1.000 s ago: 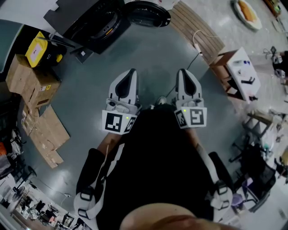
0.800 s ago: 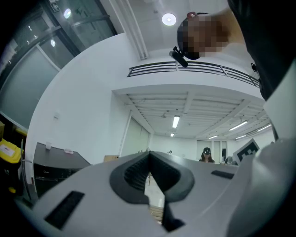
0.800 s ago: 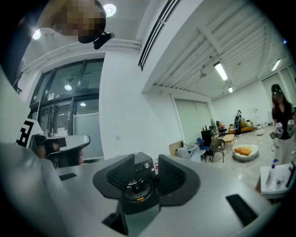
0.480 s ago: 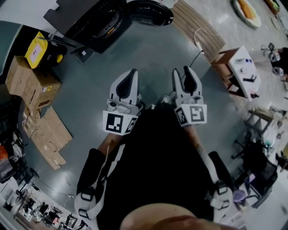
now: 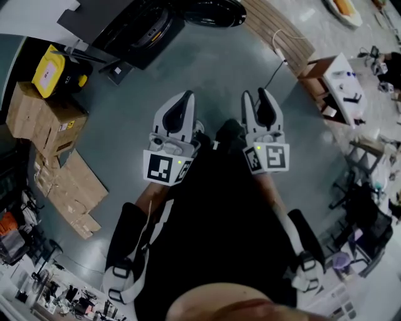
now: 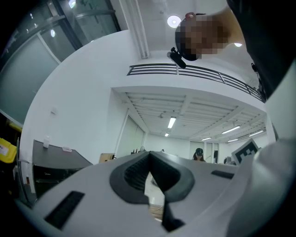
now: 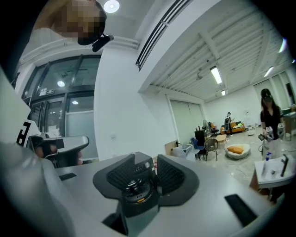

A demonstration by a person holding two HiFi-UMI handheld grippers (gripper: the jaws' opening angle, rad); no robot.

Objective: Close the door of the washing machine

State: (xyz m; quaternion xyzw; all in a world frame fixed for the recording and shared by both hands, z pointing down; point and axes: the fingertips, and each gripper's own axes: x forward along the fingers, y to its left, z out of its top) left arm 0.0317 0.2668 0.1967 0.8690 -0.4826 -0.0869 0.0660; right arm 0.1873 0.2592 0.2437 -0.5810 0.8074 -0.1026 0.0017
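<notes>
Washing machine (image 5: 135,31) noted at 11 o'clock in head view, its door (image 5: 210,11) swung open at 12, well apart from both tools. Left gripper (image 5: 184,99) is kept pinched together. Right gripper (image 5: 257,98) has just been spread wide, nothing gripped (presumably readied for pushing).
</notes>
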